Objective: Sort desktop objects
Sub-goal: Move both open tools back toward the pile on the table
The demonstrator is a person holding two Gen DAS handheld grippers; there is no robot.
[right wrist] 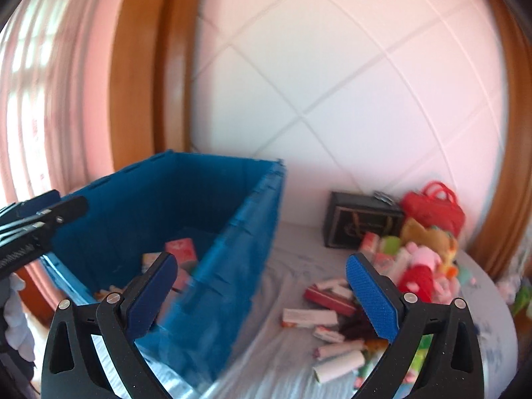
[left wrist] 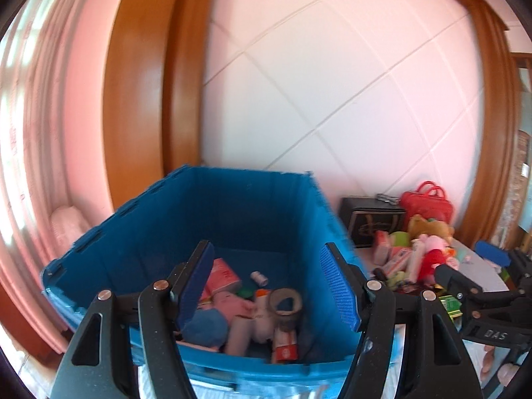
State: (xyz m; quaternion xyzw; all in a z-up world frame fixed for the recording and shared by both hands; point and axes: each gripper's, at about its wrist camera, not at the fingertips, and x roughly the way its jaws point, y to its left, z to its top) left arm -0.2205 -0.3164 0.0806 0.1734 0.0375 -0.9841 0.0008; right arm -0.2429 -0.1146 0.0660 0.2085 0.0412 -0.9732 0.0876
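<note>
A blue plastic crate (left wrist: 232,206) stands on the table and holds several items: a pink box (left wrist: 223,274), a tape roll (left wrist: 285,302), a blue cap (left wrist: 205,327) and a white bottle. My left gripper (left wrist: 269,282) is open and empty above the crate's near rim. My right gripper (right wrist: 262,294) is open and empty, over the crate's right wall (right wrist: 232,259) and the tablecloth. A pile of loose boxes and tubes (right wrist: 329,319) and plush toys (right wrist: 425,262) lies to the right.
A black box (right wrist: 360,221) and a red bag (right wrist: 434,207) stand at the back by the white tiled wall. The right gripper's body (left wrist: 482,296) shows at the left wrist view's right edge. A pale cloth (right wrist: 292,266) covers the table.
</note>
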